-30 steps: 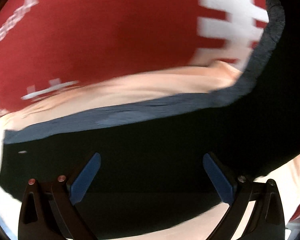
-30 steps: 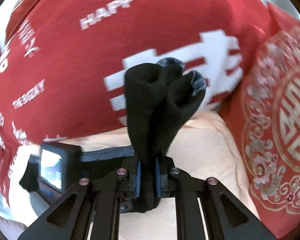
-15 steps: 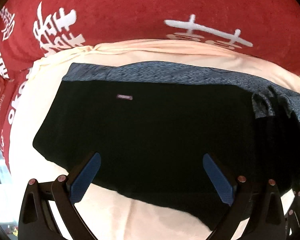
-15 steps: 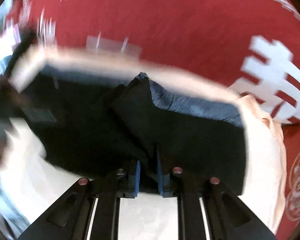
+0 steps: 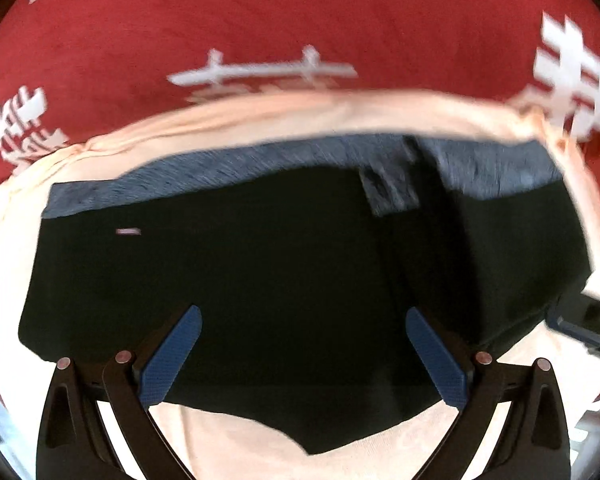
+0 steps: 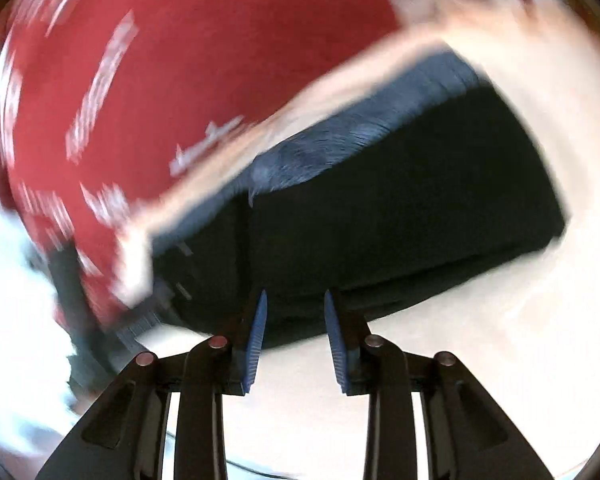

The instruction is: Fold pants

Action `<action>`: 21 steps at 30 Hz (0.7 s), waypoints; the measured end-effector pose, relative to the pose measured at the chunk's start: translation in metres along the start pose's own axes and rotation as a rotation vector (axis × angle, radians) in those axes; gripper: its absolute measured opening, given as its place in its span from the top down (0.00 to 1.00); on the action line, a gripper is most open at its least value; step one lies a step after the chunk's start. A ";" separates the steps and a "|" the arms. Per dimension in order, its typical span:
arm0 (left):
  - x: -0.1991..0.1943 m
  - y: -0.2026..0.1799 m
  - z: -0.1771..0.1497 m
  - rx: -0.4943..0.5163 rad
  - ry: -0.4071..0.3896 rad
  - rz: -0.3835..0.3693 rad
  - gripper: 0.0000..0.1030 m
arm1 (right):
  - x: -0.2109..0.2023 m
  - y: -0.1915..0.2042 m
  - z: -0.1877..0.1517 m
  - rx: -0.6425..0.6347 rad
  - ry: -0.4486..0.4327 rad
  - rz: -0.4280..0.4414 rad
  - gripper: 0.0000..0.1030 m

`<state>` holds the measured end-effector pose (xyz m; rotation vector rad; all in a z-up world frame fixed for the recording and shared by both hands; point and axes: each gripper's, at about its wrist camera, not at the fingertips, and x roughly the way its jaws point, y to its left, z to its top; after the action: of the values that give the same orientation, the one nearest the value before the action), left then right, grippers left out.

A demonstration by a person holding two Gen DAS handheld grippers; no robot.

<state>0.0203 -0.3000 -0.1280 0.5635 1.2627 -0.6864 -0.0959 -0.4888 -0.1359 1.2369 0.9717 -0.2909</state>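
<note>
A red plush blanket with white lettering [image 5: 300,20] is lying under a cream sheet [image 5: 260,120], which is carrying the soft, limp black pants with a grey ribbed waistband [image 5: 280,280] at centre. They are likely best pinched at a folded edge. The left gripper [image 5: 302,356] is hovering with jaws wide and empty; the right gripper [image 6: 294,340], at the pants' 6 o'clock edge, is opening with nothing pinched.

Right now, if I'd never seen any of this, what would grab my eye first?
Probably the black pants with their grey waistband, folded flat on a cream sheet in the middle. Behind that lies a bright red blanket with white lettering. In front, the left gripper stands wide open, while the right gripper is opening, nothing between its blue pads.
</note>
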 end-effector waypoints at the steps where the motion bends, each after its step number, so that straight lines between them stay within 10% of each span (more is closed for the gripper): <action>1: 0.007 0.001 -0.002 0.010 0.010 0.008 0.00 | 0.002 -0.006 0.000 0.030 0.012 0.025 0.68; 14: 0.006 0.027 -0.011 -0.027 0.040 0.033 0.00 | 0.025 -0.051 -0.006 0.345 -0.023 0.193 0.68; 16: -0.001 0.030 -0.012 -0.033 0.036 0.039 0.00 | 0.024 -0.050 -0.005 0.352 -0.043 0.156 0.93; 21: -0.011 0.054 -0.014 -0.065 0.029 0.054 0.00 | 0.007 -0.020 -0.002 0.222 -0.065 0.125 0.95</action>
<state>0.0492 -0.2515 -0.1197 0.5538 1.2880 -0.5913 -0.1061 -0.4916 -0.1544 1.4752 0.8176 -0.3452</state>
